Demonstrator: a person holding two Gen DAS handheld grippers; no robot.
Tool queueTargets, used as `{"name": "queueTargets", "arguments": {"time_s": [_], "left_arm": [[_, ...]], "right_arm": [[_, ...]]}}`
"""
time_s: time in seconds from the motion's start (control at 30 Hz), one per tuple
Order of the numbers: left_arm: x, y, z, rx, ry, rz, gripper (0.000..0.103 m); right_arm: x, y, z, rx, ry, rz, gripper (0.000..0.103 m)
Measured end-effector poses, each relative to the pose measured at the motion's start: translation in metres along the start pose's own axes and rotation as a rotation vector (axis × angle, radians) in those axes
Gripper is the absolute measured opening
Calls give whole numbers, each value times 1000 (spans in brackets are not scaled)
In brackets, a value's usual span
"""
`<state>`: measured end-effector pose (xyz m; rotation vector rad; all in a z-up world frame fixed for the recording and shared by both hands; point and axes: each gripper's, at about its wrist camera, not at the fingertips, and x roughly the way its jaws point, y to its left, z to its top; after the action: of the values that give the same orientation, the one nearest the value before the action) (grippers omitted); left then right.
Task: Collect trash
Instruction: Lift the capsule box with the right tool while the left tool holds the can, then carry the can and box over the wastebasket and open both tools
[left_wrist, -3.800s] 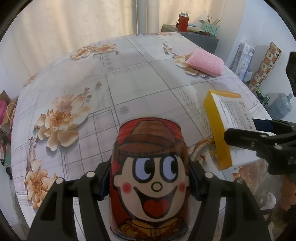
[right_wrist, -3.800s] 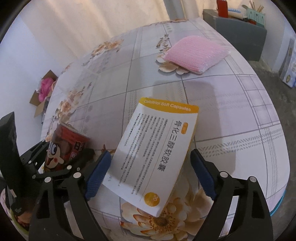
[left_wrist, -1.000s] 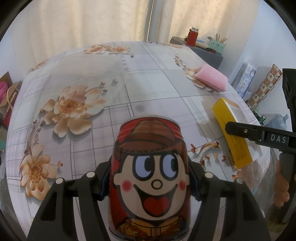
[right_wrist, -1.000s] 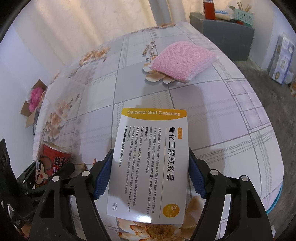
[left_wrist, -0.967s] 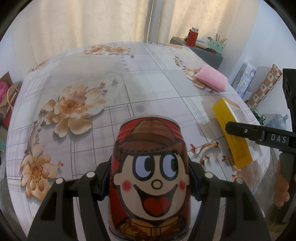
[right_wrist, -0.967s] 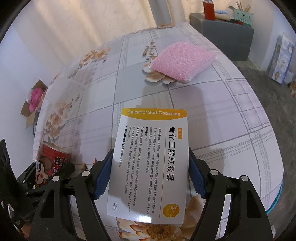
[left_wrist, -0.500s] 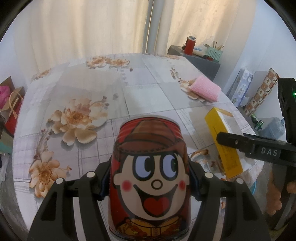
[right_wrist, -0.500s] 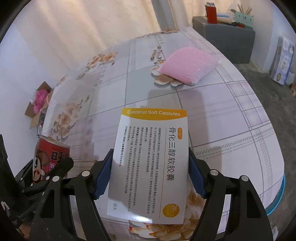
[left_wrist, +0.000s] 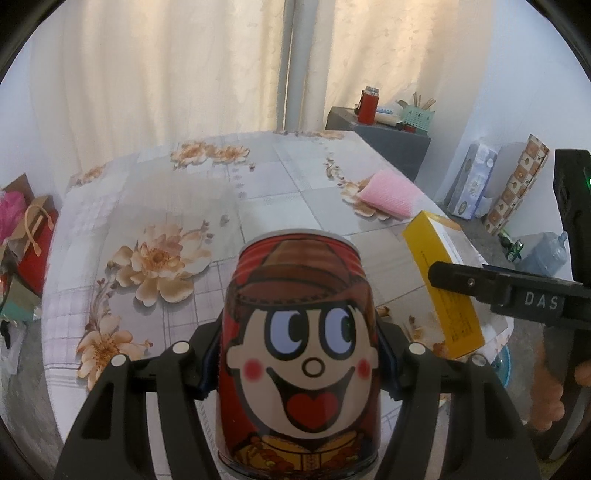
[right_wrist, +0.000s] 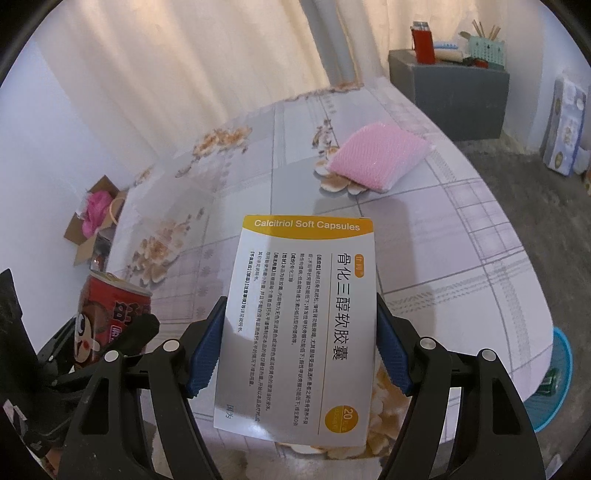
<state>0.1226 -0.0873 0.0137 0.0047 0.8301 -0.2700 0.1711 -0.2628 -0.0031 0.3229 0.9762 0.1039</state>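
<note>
Left gripper (left_wrist: 299, 363) clamping upright can (left_wrist: 301, 350), right gripper (right_wrist: 299, 354) clamping box (right_wrist: 299, 325)

Can (left_wrist: 299, 354) and box (right_wrist: 301, 325) now higher off table (right_wrist: 461, 240)

Broad bare table (left_wrist: 258, 184) ahead — only pink sponge (right_wrist: 376, 157) far right, near the edge

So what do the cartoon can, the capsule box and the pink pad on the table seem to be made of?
The can in the left claw looks like thin printed metal: glossy wall, rolled rim. The capsule box in the right claw looks like coated paperboard: flat faces, crisp edges, slight sheen. The pink pad appears to be a soft mesh-covered sponge, though foam or fabric cannot be told apart.
</note>
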Motion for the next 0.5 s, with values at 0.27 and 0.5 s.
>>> {"name": "queueTargets", "arguments": {"time_s": [0.27, 0.5], "left_arm": [[-23, -38, 3, 68, -34, -20, 64], [-27, -94, 10, 145, -39, -144, 64]], "right_arm": [[-43, -26, -12, 49, -79, 27, 69], [-98, -95, -37, 162, -155, -48, 69]]}}
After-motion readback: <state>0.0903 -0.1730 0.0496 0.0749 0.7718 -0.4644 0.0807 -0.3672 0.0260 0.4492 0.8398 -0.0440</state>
